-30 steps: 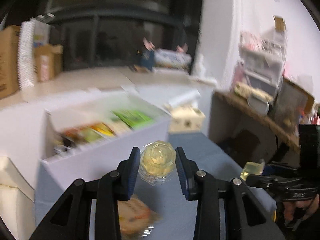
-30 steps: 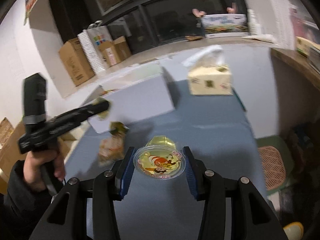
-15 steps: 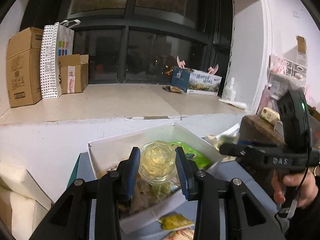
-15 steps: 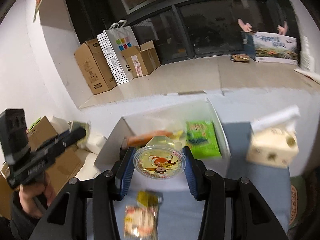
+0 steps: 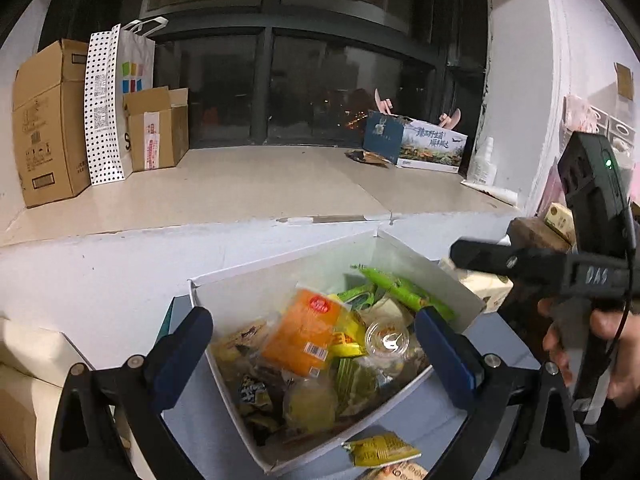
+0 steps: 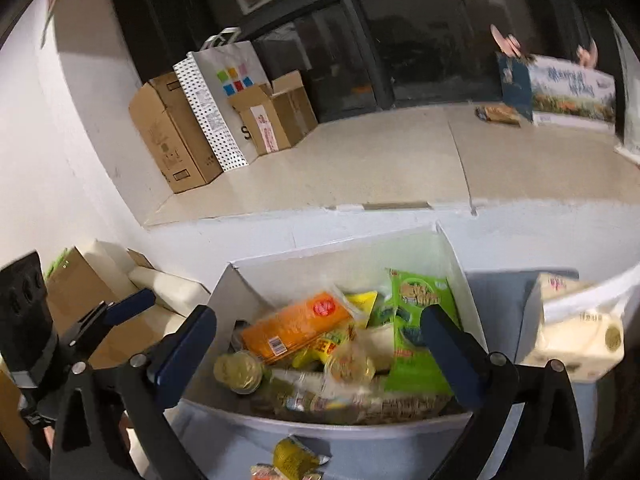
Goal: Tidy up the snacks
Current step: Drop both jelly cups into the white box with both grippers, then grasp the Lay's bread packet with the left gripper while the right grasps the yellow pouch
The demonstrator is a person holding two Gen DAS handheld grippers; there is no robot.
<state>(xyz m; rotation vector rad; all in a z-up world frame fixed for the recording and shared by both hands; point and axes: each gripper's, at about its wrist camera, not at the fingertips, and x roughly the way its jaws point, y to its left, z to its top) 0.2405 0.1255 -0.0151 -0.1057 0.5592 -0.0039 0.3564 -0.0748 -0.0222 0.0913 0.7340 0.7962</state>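
Note:
A white open box holds several snack packets, among them an orange pack and a green pack. Two clear jelly cups lie in it: one near the middle, one at the near left. My left gripper is open and empty above the box. My right gripper is open and empty above the box. Each gripper shows at the edge of the other's view.
A yellow packet and another snack lie on the blue table in front of the box. A tissue box stands to the right. Cardboard boxes and a paper bag stand on the far ledge.
Both grippers have opened and let go of their jelly cups, which now lie in the box. Both grippers have moved closer over the box.

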